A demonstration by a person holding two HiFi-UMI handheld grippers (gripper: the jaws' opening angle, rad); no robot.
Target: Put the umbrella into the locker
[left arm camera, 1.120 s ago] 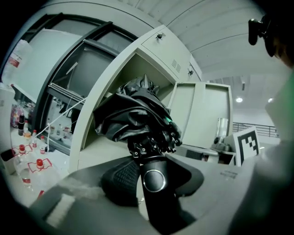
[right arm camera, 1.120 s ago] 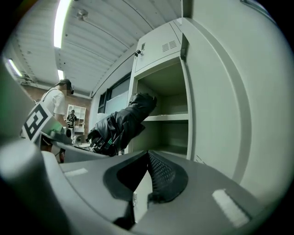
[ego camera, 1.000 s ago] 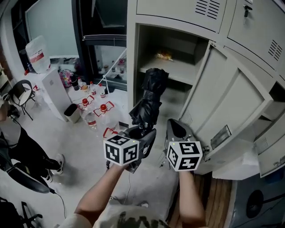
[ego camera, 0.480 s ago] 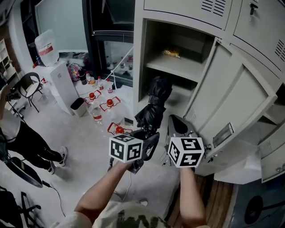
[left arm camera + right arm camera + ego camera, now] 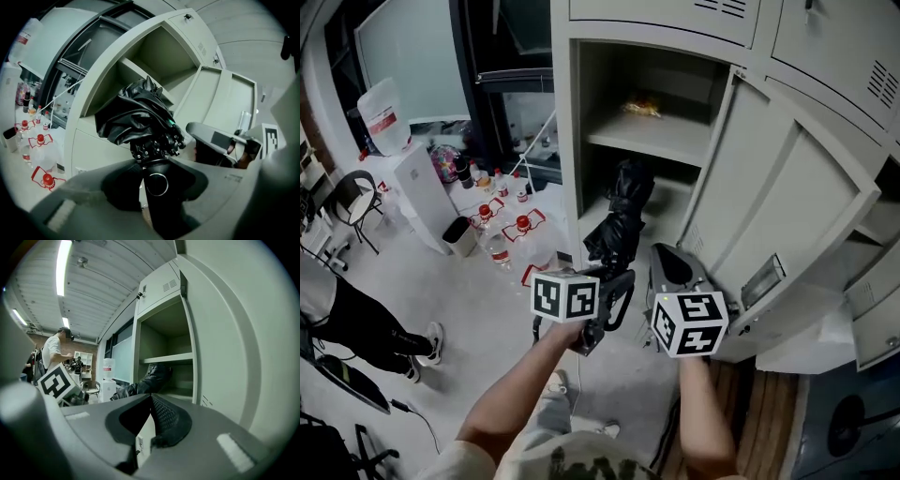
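We note left gripper (image 5: 607, 292) pinching the umbrella (image 5: 621, 217) by its handle, canopy end leading w/ tip at the locker (image 5: 567, 141) mouth, below its shelf (image 5: 647, 141), prob. so it slides in lengthwise. Right gripper (image 5: 673, 272), jaws pressed together, empty, sits beside locker door (image 5: 769, 197).

L gripper (image 5: 157, 165) jaws clamped on black handle w/ round button of folded black umbrella (image 5: 136, 117), canopy end pointing up at open locker (image 5: 101, 77) w/ shelf inside, door (image 5: 227, 101) swung out at right, R gripper (image 5: 202, 133) just beside, red-capped bottles (image 5: 40, 140) on floor far left.
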